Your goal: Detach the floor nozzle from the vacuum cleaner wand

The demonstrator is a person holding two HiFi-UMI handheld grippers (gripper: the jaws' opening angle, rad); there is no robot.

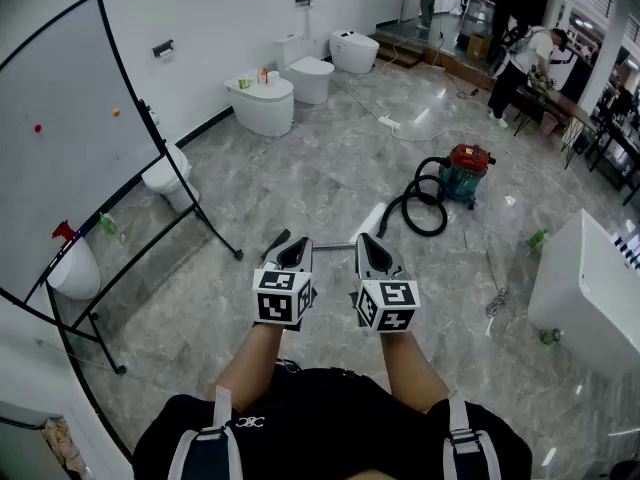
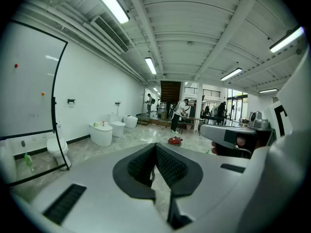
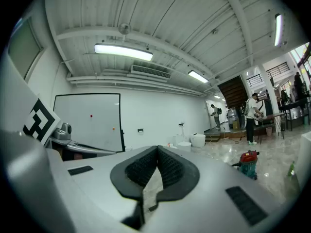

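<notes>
Only a short grey stretch of the wand (image 1: pixel 333 247) shows at mid-frame. The right gripper (image 1: pixel 369 245) covers its right end, and the left gripper (image 1: pixel 296 252) hides where it meets the dark floor nozzle (image 1: pixel 274 241). At the right edge a white cabinet (image 1: pixel 585 288) is cut off.

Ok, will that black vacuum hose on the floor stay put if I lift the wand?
Probably not. The black vacuum hose lies in loose loops, so it looks floppy and should trail and uncoil. It joins the red-topped teal canister, which might get tugged along.
</notes>
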